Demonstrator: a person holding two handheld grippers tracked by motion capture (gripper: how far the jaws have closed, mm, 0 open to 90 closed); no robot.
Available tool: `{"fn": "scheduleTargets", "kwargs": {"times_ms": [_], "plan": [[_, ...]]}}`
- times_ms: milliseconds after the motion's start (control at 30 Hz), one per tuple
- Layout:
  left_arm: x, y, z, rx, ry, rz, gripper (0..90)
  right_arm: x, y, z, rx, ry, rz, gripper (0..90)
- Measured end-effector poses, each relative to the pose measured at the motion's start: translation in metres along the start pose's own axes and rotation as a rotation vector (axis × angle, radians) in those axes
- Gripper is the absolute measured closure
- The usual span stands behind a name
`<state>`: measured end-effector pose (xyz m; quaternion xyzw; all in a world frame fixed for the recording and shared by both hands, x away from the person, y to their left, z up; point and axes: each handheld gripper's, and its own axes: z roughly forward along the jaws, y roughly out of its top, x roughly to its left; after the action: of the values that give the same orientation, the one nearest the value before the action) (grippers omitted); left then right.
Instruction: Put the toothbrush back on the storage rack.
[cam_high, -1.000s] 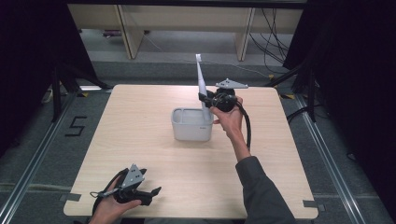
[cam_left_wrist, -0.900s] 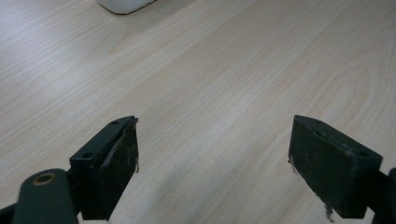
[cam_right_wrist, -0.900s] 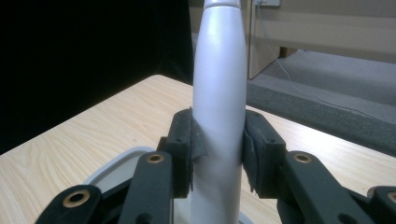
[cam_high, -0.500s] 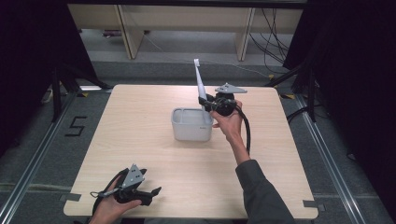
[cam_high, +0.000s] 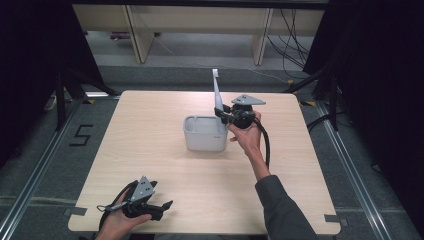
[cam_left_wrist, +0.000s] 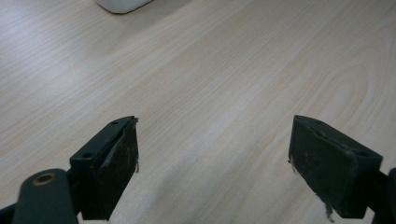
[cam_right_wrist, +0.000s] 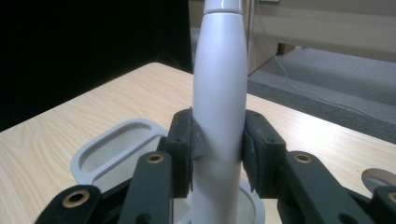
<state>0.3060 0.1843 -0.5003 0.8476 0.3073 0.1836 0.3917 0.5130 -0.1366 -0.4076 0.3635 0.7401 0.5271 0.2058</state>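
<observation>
One table (cam_high: 165, 165) bears everything, and it looks the same as a second ago. On it stands one grey holder (cam_high: 204, 134) with two compartments, unmoved, just below and beside the right gripper (cam_high: 220, 112). One long white handle (cam_high: 216, 90) sticks up from between that gripper's jaws, over the holder's far right corner; against the earlier pictures it stands a little more upright and has shifted slightly toward the holder, with the right hand (cam_high: 246, 134) barely moved. The jaws are clamped on the handle's thick part, pads pressed against both its sides. The left gripper (cam_high: 162, 207) rests at the near edge of the table, well apart from the holder, in the same spot as before, jaws spread wide with bare wood between them.

In the right gripper view the handle (cam_right_wrist: 219, 107) is cut off at the top edge, and its lower end is hidden behind the jaws, so whether it reaches into the holder (cam_right_wrist: 107, 154) cannot be told. In the left gripper view the holder (cam_left_wrist: 122, 4) is cropped to a corner.
</observation>
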Motion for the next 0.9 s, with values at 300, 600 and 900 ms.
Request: {"fn": "scheduleTargets", "kwargs": {"times_ms": [300,600,900], "plan": [[-0.001,0.000,0.001,-0.001,-0.001,-0.014,15.4,0.001,-0.006,-0.004,0.021,0.007,-0.026,66.4],[-0.001,0.000,0.001,-0.004,-0.003,-0.010,15.4,0.003,-0.011,-0.005,0.076,-0.012,-0.067,66.4],[-0.002,-0.001,0.002,-0.013,-0.008,-0.009,15.4,0.004,-0.017,-0.004,0.112,-0.022,-0.075,66.4]]}}
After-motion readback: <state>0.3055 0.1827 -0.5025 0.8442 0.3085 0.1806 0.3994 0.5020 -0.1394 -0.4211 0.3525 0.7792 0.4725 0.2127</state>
